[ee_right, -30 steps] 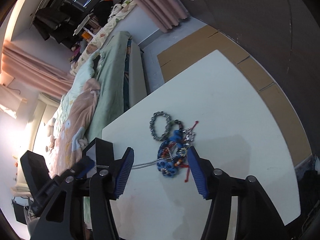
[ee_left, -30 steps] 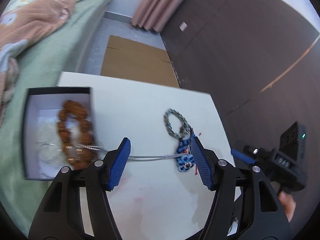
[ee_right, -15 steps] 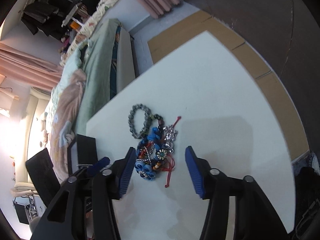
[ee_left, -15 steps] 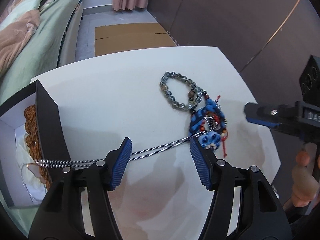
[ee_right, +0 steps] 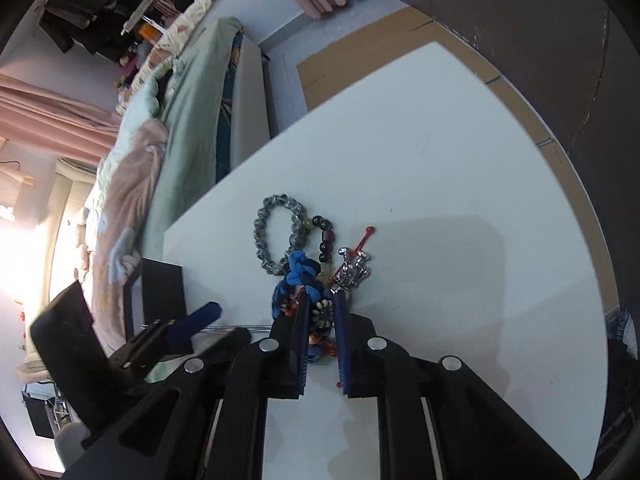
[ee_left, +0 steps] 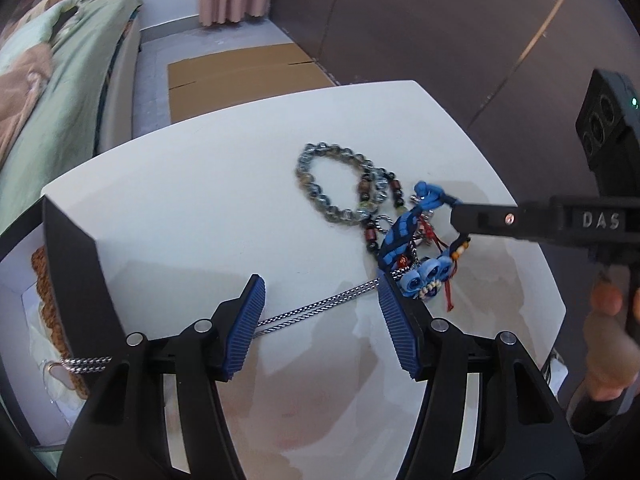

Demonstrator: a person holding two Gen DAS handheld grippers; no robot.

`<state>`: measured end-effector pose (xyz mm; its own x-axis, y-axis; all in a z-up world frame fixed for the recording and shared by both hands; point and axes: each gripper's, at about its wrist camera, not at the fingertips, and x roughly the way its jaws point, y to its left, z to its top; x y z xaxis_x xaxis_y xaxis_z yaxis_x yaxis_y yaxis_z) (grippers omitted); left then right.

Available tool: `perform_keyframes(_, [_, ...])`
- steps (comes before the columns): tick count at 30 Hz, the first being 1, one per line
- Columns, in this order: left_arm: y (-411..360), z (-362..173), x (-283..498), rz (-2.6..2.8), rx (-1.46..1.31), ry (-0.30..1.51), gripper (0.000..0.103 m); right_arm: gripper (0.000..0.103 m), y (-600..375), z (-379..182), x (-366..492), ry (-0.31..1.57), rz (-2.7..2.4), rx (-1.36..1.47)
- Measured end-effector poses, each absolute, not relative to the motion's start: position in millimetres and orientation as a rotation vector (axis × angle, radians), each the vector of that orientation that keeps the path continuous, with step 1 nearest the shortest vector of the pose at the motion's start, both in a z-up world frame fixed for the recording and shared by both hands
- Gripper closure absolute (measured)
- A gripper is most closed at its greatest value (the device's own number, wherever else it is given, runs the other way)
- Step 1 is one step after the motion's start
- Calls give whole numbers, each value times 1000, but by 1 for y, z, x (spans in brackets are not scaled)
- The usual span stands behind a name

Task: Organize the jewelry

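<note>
A tangle of jewelry lies on the white table (ee_left: 192,208): a grey bead bracelet (ee_left: 320,196), a blue woven bracelet (ee_left: 400,236) with flower beads, dark beads and red cords. My right gripper (ee_right: 321,305) reaches in from the right (ee_left: 457,220); its jaws are closing and its pads press on the blue woven bracelet (ee_right: 298,276). A silver rope chain (ee_left: 320,304) runs from the tangle, between the fingers of my open left gripper (ee_left: 320,314), into the black box (ee_left: 68,264). A brown bead bracelet (ee_left: 42,284) lies in that box.
A small silver charm (ee_right: 352,268) sits by the grey bead bracelet (ee_right: 266,240). The black box (ee_right: 162,288) stands at the table's bed-side edge. A bed (ee_left: 68,92) with green covers runs alongside, and flat cardboard (ee_left: 240,68) lies on the floor beyond. A person's hand (ee_left: 608,340) holds the right gripper.
The right gripper has sunk onto the tangle and its jaws have closed from wide apart onto the blue bracelet. The left gripper rolled and moved early on, then held still, still open over the chain.
</note>
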<state>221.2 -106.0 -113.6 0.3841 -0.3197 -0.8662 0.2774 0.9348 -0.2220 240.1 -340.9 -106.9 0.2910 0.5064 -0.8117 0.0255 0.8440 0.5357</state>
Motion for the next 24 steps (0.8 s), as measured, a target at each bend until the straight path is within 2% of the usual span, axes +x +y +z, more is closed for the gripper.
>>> perform_keyframes(13, [-143,-114,205,-507,95,1076,43,91,-357,-93,241,1199,351,538])
perform_keyframes(17, [-146,-120,206,-494,113,1077,57,91,-358,-88,240,1184,372,546])
perform_keyframes(20, [-149,-120,206,-484,148,1066,61,91,-361,-84,239,1165,382,560])
perform_keyframes(24, [-151,-120,206,-471,145,1052,62,91,-363,-75,237,1137,415,593])
